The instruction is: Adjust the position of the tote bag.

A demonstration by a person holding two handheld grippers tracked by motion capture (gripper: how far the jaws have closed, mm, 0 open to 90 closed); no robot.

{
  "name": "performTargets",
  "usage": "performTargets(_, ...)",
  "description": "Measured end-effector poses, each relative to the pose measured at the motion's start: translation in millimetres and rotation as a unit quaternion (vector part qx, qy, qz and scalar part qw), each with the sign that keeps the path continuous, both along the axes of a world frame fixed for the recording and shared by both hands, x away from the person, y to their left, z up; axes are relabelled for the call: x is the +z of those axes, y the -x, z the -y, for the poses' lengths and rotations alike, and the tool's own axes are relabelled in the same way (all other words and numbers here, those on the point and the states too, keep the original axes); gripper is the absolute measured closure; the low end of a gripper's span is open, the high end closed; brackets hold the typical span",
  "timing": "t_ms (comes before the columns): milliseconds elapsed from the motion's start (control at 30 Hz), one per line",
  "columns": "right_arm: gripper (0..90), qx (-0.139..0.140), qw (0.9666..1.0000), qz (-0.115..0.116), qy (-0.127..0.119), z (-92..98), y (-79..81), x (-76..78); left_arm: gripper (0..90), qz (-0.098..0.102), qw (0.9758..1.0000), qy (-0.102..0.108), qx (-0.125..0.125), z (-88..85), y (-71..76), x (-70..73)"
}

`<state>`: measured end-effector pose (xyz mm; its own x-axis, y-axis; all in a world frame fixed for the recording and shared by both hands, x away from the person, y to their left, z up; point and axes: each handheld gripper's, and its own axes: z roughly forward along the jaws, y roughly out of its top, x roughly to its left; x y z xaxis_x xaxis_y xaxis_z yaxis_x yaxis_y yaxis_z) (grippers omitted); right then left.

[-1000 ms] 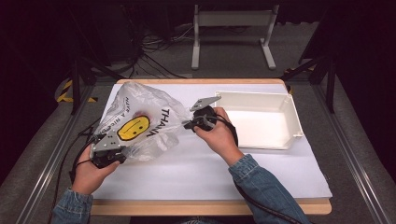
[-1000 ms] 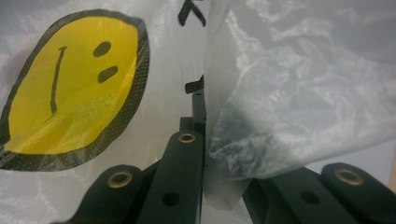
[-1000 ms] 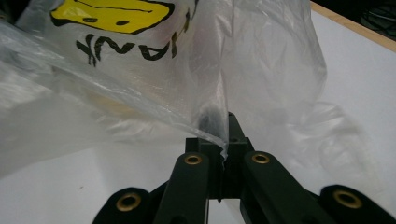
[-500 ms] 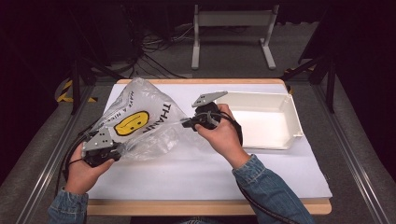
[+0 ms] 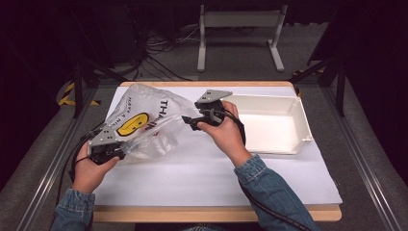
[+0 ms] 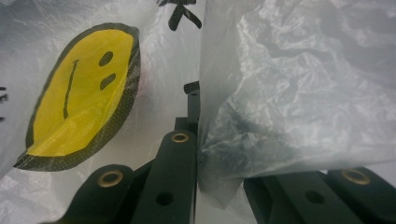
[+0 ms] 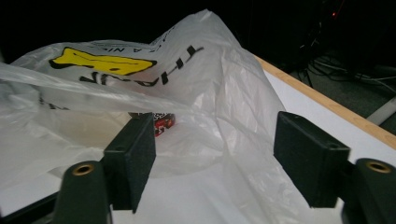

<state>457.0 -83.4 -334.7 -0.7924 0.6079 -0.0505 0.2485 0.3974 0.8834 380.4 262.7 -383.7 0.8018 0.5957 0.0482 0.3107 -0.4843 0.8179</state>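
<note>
A thin plastic bag point(image 5: 144, 125) with a yellow smiley and black lettering lies puffed up on the left half of the worktop point(image 5: 269, 178), which is covered by a white sheet and edged in wood. The left hand-held gripper point(image 5: 111, 151) sits at the bag's near left edge, held in the person's left hand point(image 5: 89, 168). In the left gripper view point(image 6: 198, 154) its jaws are pressed together with a fold of the bag film pinched between them, the smiley point(image 6: 77, 93) just to the left of the jaws.

The right hand-held gripper point(image 5: 190, 120) is held in the right hand point(image 5: 226, 134) at the bag's right side, its grey plate uppermost. In the right gripper view point(image 7: 212, 154) its jaws stand wide apart with bag film spreading between and beyond them; neither pad is clearly pressing on the film. Through the film a small dark red item point(image 7: 161, 122) shows inside the bag, too obscured to identify.

A white tray point(image 5: 298, 144) rests on the right part of the worktop, just beside the right hand. Both forearms wear denim sleeves point(image 5: 269, 192).
</note>
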Motion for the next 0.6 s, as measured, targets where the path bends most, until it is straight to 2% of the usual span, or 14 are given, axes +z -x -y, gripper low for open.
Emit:
performTargets(67,26.9,-0.001,0.9999,0.008,-0.01,6.9,6.7,2.2,84.6,-0.001,1.0,0.001,0.003,-0.1,-0.9,-0.6)
performTargets(167,29.2,0.002,0.9997,0.005,-0.023,16.8,17.2,3.6,84.6,-0.002,1.0,0.004,0.008,-1.5,-1.8,0.1)
performTargets(200,31.5,0.005,0.9997,0.003,-0.023,20.3,21.8,2.9,84.7,-0.001,0.9999,0.006,0.011,-1.9,-2.1,0.2)
performTargets(233,35.4,0.01,0.9999,-0.002,-0.013,23.4,27.7,0.5,84.8,-0.002,0.9999,0.008,0.014,-2.6,-2.4,0.6)
performTargets(333,42.5,0.026,0.9995,-0.016,-0.01,23.3,34.8,-6.0,84.8,-0.001,0.9998,0.012,0.018,-3.3,-3.1,0.9)
performTargets(467,45.1,0.045,0.9985,-0.03,0.005,15.2,34.9,-16.4,84.8,-0.002,0.9997,0.014,0.018,-3.3,-3.3,0.9)
performTargets(600,44.5,0.056,0.997,-0.05,0.017,-0.3,21.9,-31.9,84.5,-0.002,0.9997,0.019,0.018,-5.6,-3.1,0.9)
